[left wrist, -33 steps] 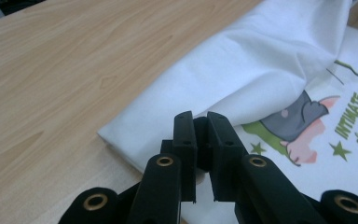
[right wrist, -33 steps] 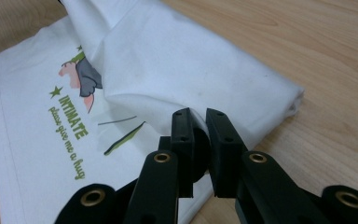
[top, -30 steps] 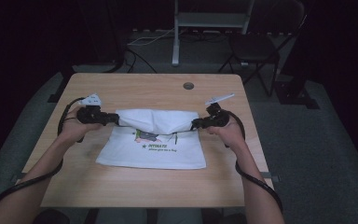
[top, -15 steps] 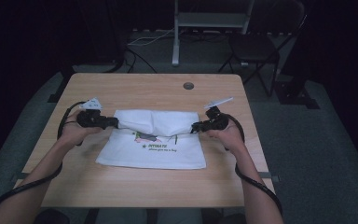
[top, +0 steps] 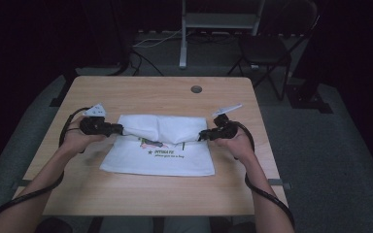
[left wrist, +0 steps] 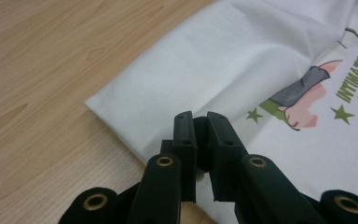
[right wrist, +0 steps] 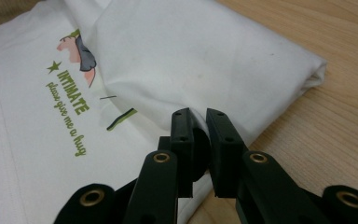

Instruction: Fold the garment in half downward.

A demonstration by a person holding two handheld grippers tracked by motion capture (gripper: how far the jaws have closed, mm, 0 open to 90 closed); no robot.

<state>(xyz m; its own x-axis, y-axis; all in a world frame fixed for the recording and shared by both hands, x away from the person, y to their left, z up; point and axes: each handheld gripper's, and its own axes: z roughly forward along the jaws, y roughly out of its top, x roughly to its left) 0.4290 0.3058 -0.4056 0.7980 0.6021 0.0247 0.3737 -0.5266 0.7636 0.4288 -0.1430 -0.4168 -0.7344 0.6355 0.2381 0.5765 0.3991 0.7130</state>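
On the wooden table (top: pixel 141 92), white printed cloth (top: pixel 165 145) (half folded), left hand-held gripper (top: pixel 119 129) and right hand-held gripper (top: pixel 201 136) apparently clamping its side edges.

A white T-shirt (top: pixel 160 145) lies flat on the bench (top: pixel 150 94), its far part folded over toward the person. The print shows a cartoon figure, green stars, and green lettering "INTIMATE, please give me a hug".
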